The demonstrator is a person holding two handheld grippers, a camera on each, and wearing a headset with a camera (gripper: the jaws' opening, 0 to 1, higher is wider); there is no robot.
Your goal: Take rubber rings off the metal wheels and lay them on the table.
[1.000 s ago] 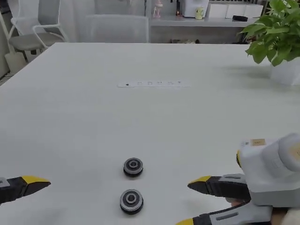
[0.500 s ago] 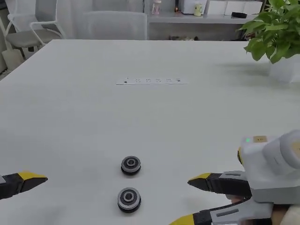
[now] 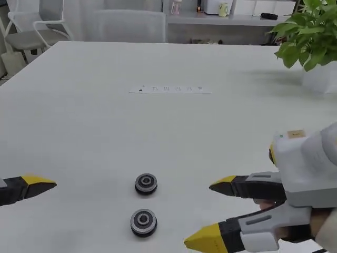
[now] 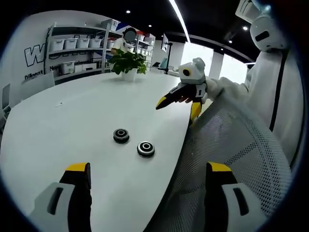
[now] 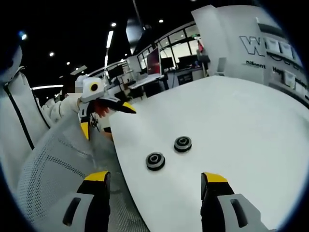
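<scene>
Looking down in the head view, you hold the right gripper (image 3: pixel 202 213) with jaws spread, right of the near wheel (image 3: pixel 143 222) and far wheel (image 3: pixel 146 184), both flat on the table (image 3: pixel 168 132). In the left gripper view, your left gripper (image 4: pixel 147 169) gapes wide. In the right gripper view, both wheels lie ahead of its parted jaws.
</scene>
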